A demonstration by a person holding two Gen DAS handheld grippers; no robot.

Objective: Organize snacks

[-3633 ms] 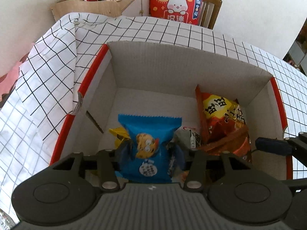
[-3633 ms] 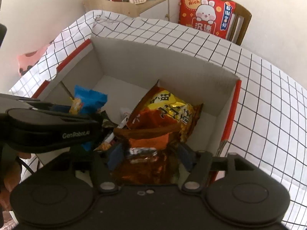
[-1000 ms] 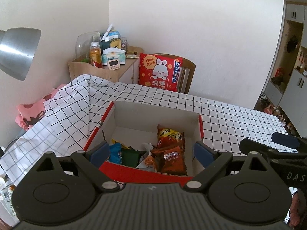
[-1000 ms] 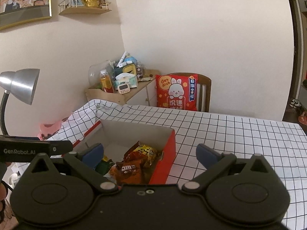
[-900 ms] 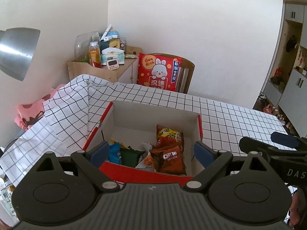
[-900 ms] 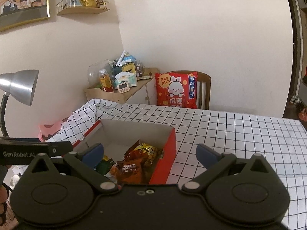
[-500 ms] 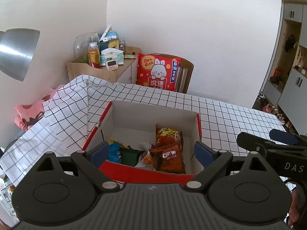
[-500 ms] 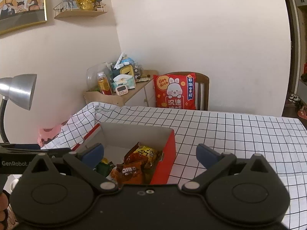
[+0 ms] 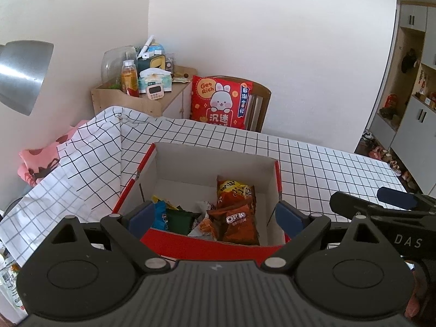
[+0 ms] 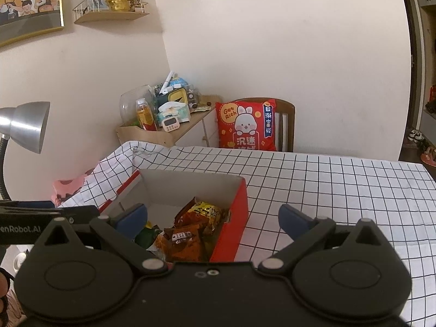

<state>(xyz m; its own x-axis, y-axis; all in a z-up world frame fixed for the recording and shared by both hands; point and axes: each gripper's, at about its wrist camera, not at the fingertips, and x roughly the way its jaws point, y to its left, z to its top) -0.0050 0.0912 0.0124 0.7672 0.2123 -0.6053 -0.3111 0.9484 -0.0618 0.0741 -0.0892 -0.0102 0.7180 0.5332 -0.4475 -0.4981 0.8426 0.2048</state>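
Observation:
A red cardboard box point(image 9: 277, 175) with a white inside stands on the checked tablecloth and also shows in the right wrist view point(image 10: 234, 226). Inside lie an orange Oreo pack point(image 9: 238, 224), an orange-yellow chip bag point(image 9: 235, 190), a dark green pack point(image 9: 178, 219) and a blue pack point(image 9: 160, 215). My left gripper point(image 9: 215, 216) is open and empty, held back above the box's near edge. My right gripper point(image 10: 212, 216) is open and empty, above the box's right wall. The Oreo pack point(image 10: 185, 241) lies below it.
The table with the checked cloth point(image 10: 340, 185) stretches to the right. A wooden chair with a red rabbit cushion point(image 10: 246, 126) stands behind it. A cluttered wooden cabinet point(image 10: 163, 130) is at the back left. A silver lamp point(image 10: 24, 125) hangs at the left.
3.6 s ago both grippers were shut on packs low inside the box. Both have since let go, opened and pulled back high above it. In the last second they have barely moved.

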